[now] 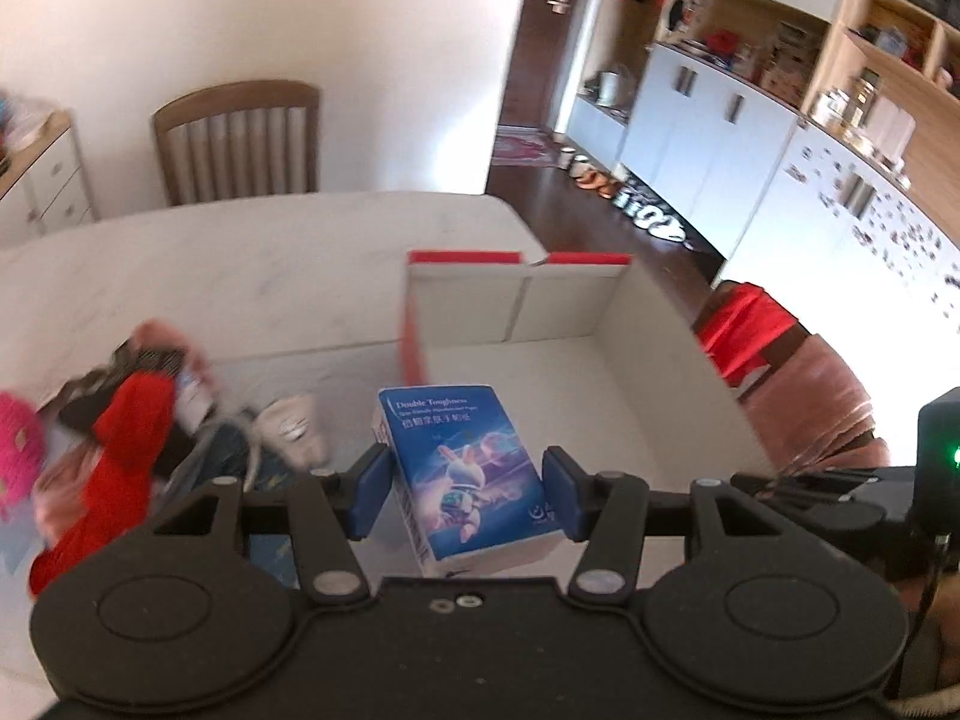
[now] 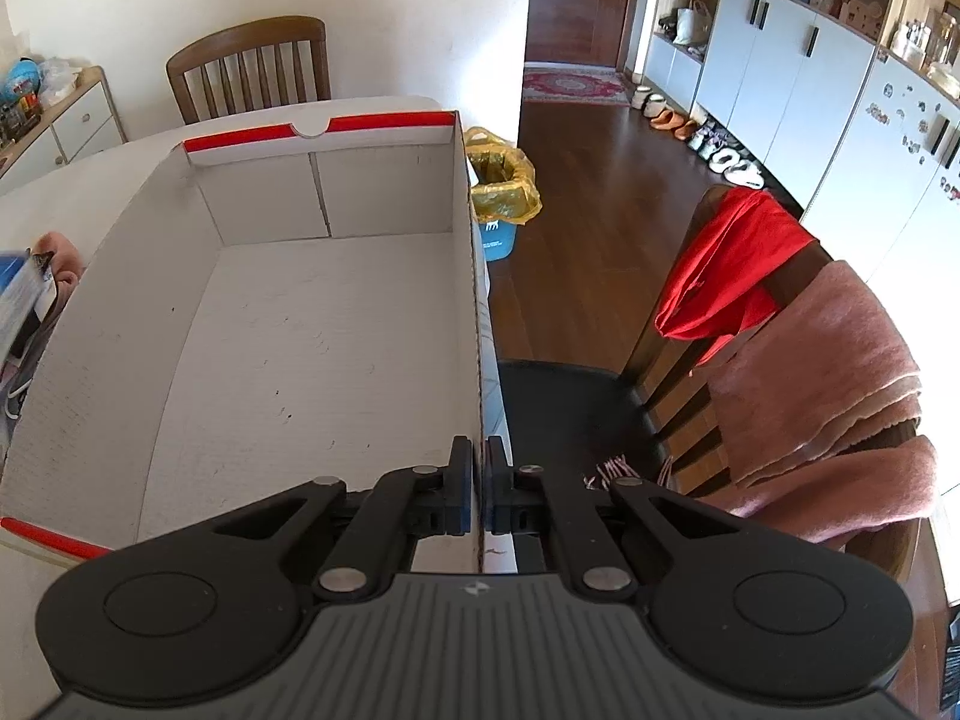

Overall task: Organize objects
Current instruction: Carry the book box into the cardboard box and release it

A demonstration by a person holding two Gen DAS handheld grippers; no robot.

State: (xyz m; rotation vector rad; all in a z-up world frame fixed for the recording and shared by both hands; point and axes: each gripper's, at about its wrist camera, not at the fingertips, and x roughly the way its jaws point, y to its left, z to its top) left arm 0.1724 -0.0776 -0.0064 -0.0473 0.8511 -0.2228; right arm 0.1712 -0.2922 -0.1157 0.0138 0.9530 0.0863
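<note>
My left gripper (image 1: pixel 467 480) is shut on a blue tissue pack (image 1: pixel 468 468) with a cartoon rabbit on it, one blue pad against each side. The pack hangs just in front of the left wall of a white cardboard box (image 1: pixel 558 306) with a red rim. In the right wrist view the box (image 2: pixel 264 198) is open and has nothing inside. My right gripper (image 2: pixel 480 456) is shut on the box's right wall, which runs between its fingers near the front corner. A blurred blue edge of the tissue pack (image 2: pixel 15 294) shows at the far left.
A blurred pile lies on the white table (image 1: pixel 240 264) left of the box, with a red cloth (image 1: pixel 120 456) and a pink item (image 1: pixel 18 438). A wooden chair (image 2: pixel 252 66) stands at the far side. Right of the box are a chair with red and pink cloths (image 2: pixel 810 372) and a yellow-lined bin (image 2: pixel 501 186).
</note>
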